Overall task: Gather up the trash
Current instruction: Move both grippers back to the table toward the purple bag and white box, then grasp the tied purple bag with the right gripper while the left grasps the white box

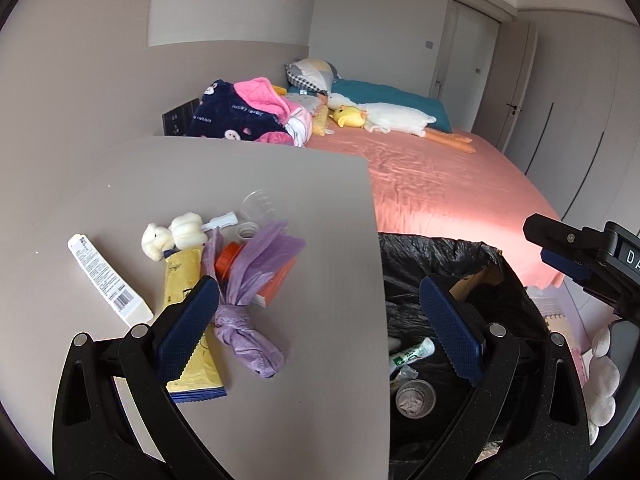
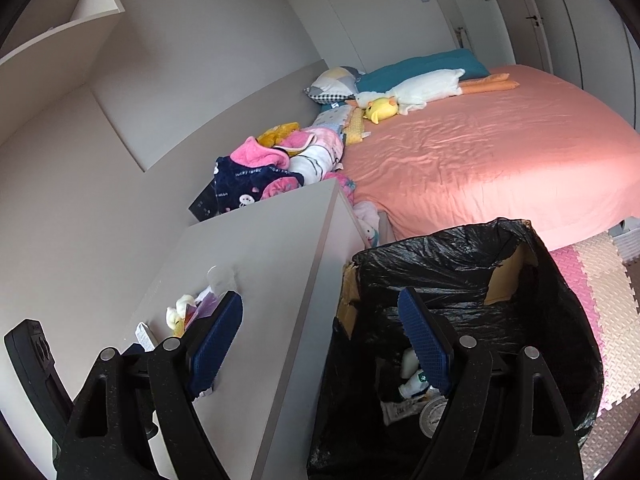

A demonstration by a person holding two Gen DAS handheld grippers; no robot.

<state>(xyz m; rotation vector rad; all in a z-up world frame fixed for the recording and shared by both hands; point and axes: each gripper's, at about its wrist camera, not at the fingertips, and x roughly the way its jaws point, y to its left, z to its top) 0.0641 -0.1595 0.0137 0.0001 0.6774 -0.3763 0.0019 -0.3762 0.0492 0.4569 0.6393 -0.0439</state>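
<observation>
Trash lies on the grey table (image 1: pixel 120 184): a white tube (image 1: pixel 104 276), cotton balls (image 1: pixel 172 236), a yellow packet (image 1: pixel 188 320), a knotted purple bag (image 1: pixel 248 312) over an orange box (image 1: pixel 280 276), and a clear cup (image 1: pixel 260 204). My left gripper (image 1: pixel 320 332) is open above the table's right edge, its left finger over the yellow packet, nothing between the pads. My right gripper (image 2: pixel 320 340) is open and empty, straddling the table corner and the black-lined bin (image 2: pixel 440 264). Discarded tubes and a cup (image 2: pixel 412 388) lie in the bin.
A bed with a pink sheet (image 2: pixel 500 152) stands behind the bin, with plush toys (image 2: pixel 400 96) and bundled clothes (image 2: pixel 272 168) at its head. Foam floor mats (image 2: pixel 600 280) lie to the right. A wall shelf (image 2: pixel 64 12) hangs at upper left.
</observation>
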